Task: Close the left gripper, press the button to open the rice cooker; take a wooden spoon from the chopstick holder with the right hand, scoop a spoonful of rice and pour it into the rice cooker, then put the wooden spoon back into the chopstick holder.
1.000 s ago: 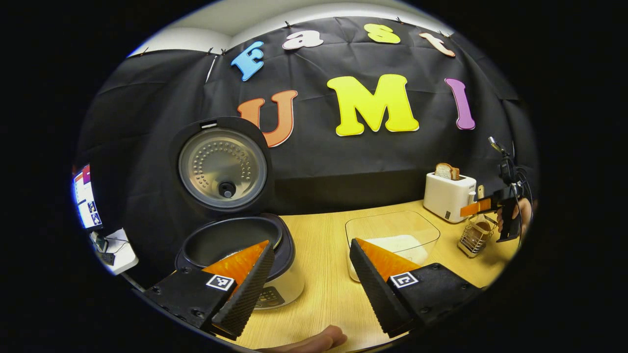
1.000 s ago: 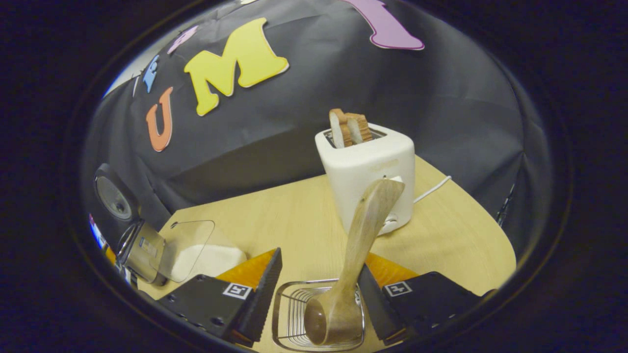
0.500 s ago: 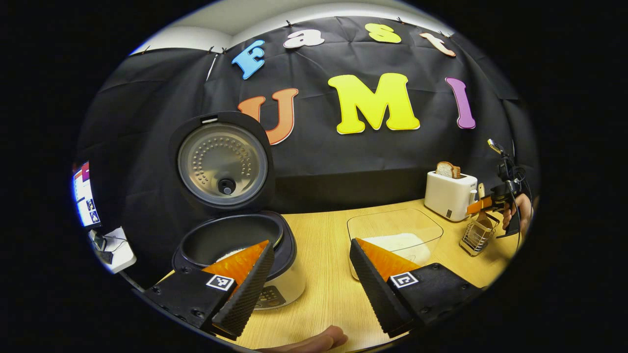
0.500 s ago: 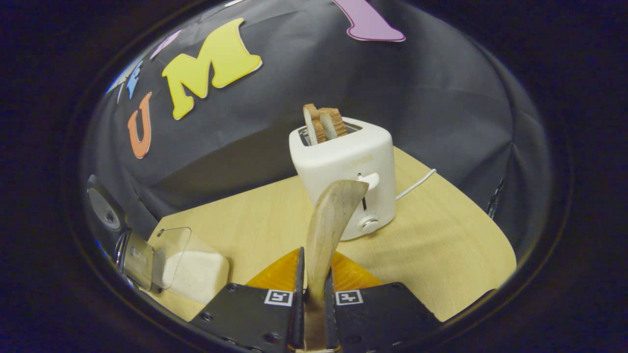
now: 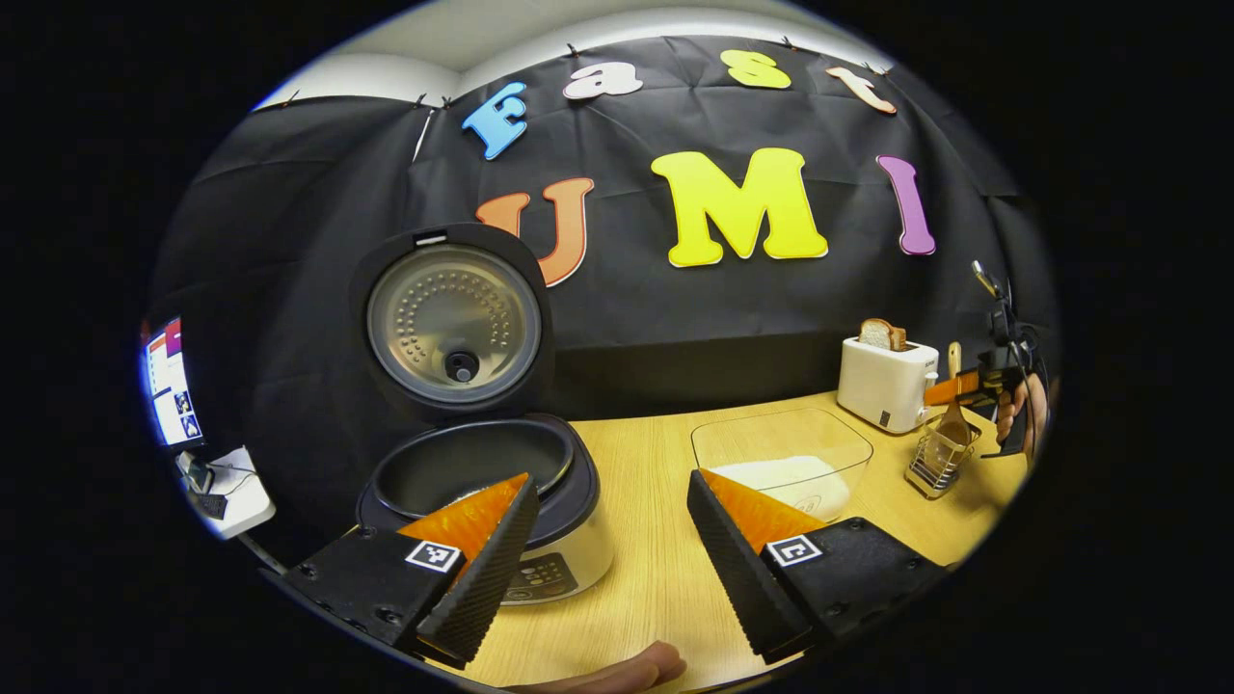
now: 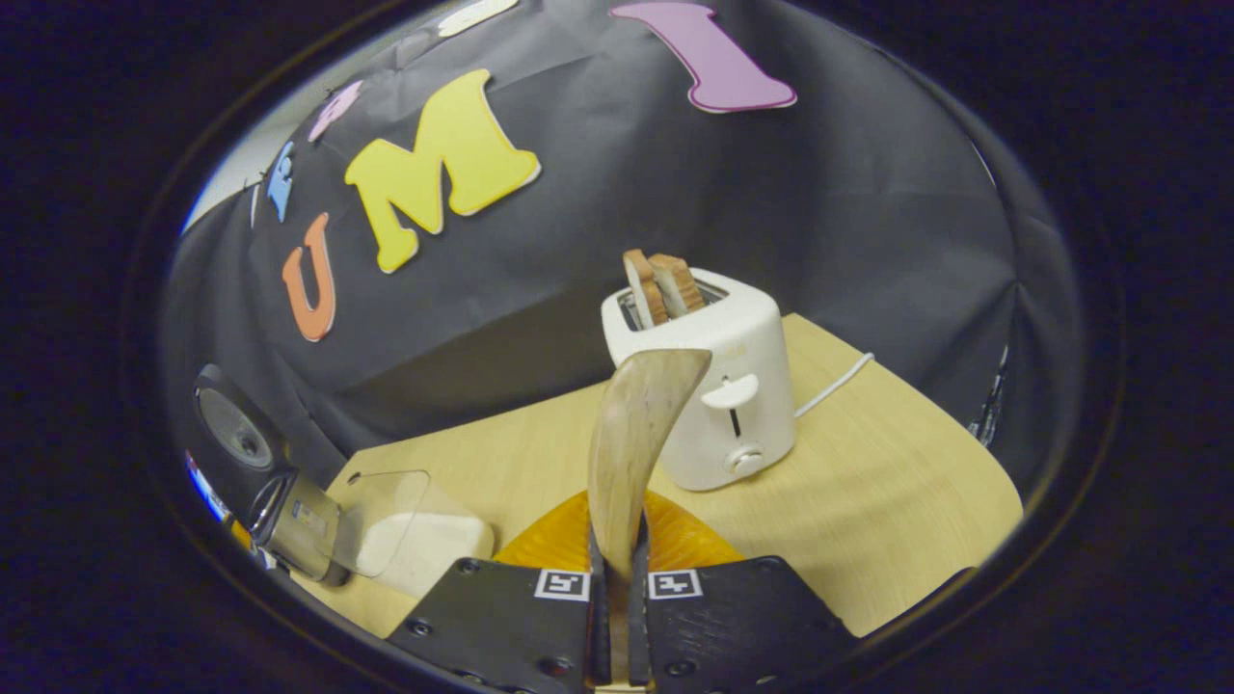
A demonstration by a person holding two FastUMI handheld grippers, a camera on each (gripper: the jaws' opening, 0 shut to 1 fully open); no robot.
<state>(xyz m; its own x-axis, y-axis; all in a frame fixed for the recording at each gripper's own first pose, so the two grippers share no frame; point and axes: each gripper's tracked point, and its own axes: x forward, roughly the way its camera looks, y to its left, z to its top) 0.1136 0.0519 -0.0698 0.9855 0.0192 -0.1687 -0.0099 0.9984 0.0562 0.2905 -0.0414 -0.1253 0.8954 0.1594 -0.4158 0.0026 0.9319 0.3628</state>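
Note:
The rice cooker (image 5: 487,482) stands open, with its lid (image 5: 453,323) upright and its dark inner pot showing. My left gripper (image 5: 607,545) hovers open in front of it with nothing between its fingers. A glass bowl of white rice (image 5: 783,463) sits to the cooker's right. Far right, my right gripper (image 5: 964,388) holds the wooden spoon (image 5: 953,410) upright over the wire chopstick holder (image 5: 937,461). In the right gripper view my right gripper (image 6: 617,588) is shut on the wooden spoon's handle (image 6: 636,424), which rises between the fingers. The scoop end is hidden below.
A white toaster (image 5: 885,386) with bread slices stands behind the holder, also close ahead as the toaster (image 6: 713,386), its cord trailing right. The rice bowl (image 6: 400,535) and cooker (image 6: 294,516) lie at lower left. A fingertip (image 5: 617,670) shows at the table's front edge.
My right gripper shut on the spoon's handle and raised it; the wire holder dropped out of its view. My left gripper stayed open and shifted only slightly.

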